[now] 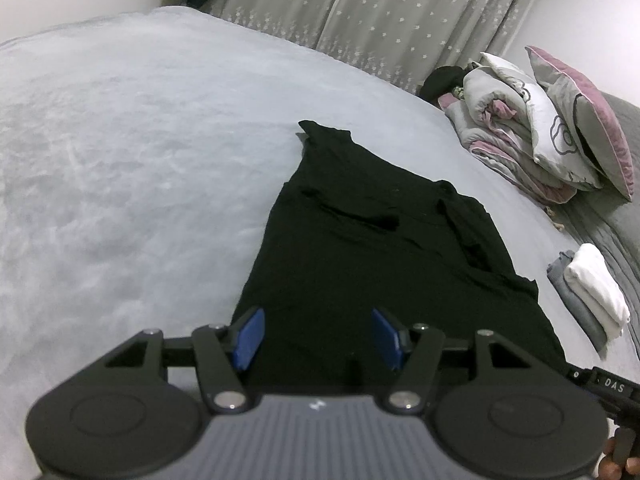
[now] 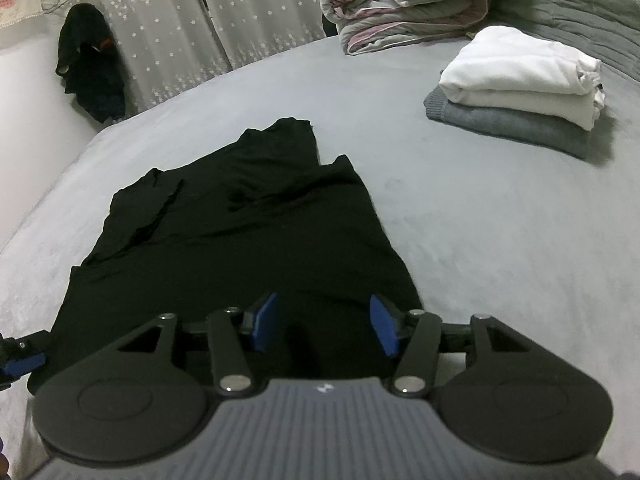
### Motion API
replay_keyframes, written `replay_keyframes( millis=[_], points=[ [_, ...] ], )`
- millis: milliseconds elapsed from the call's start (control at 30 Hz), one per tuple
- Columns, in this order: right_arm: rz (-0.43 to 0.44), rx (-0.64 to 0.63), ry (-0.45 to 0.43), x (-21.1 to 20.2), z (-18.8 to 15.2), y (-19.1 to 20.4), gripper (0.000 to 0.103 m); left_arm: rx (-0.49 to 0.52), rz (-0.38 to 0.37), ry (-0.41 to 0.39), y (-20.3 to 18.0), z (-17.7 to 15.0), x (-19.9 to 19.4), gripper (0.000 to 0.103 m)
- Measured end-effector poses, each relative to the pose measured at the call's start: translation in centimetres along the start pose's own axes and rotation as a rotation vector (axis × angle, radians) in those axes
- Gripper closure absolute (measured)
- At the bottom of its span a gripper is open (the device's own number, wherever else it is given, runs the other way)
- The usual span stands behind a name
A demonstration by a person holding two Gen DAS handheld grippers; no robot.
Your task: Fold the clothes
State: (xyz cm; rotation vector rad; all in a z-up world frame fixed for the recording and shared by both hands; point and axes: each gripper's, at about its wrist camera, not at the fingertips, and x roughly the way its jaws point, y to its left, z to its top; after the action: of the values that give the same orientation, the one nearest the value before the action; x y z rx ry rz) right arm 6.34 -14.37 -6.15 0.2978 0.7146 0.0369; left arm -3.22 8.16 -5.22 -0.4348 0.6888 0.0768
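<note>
A black garment (image 1: 360, 240) lies spread on the grey bed (image 1: 120, 160), its sleeves folded in over the body and its neck end pointing away from me. My left gripper (image 1: 318, 336) hangs over the near hem on the left side, its blue pads (image 1: 248, 336) apart and the dark cloth showing between them. In the right wrist view the same garment (image 2: 240, 220) runs away from my right gripper (image 2: 324, 322), which is open over the near hem on the right side. Neither pair of pads presses the cloth. The left gripper's tip (image 2: 20, 356) shows at the left edge.
Folded white and grey clothes (image 2: 516, 80) are stacked on the bed to the right. A rolled quilt (image 1: 500, 120) and a pillow (image 1: 580, 120) lie at the far right. Starred curtains (image 1: 380, 12) hang behind, and dark clothes (image 2: 92, 64) hang at the far left.
</note>
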Motion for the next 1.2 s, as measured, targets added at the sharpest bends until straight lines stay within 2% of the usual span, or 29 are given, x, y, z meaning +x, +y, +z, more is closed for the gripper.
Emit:
replay_keyframes(
  millis=[667,1133,1200],
  points=[
    [-0.001,0.019,0.009,-0.2,0.0,-0.4,0.046,-0.022,-0.003,-0.003,0.0,0.3,-0.3,0.042],
    [0.003,0.039,0.016,0.0,0.9,-0.3,0.046,-0.064,-0.012,-0.01,-0.2,1.8,-0.1,0.042],
    [0.007,0.035,0.023,0.0,1.0,-0.2,0.046,-0.041,-0.016,0.001,-0.4,2.5,0.5,0.042]
  ],
)
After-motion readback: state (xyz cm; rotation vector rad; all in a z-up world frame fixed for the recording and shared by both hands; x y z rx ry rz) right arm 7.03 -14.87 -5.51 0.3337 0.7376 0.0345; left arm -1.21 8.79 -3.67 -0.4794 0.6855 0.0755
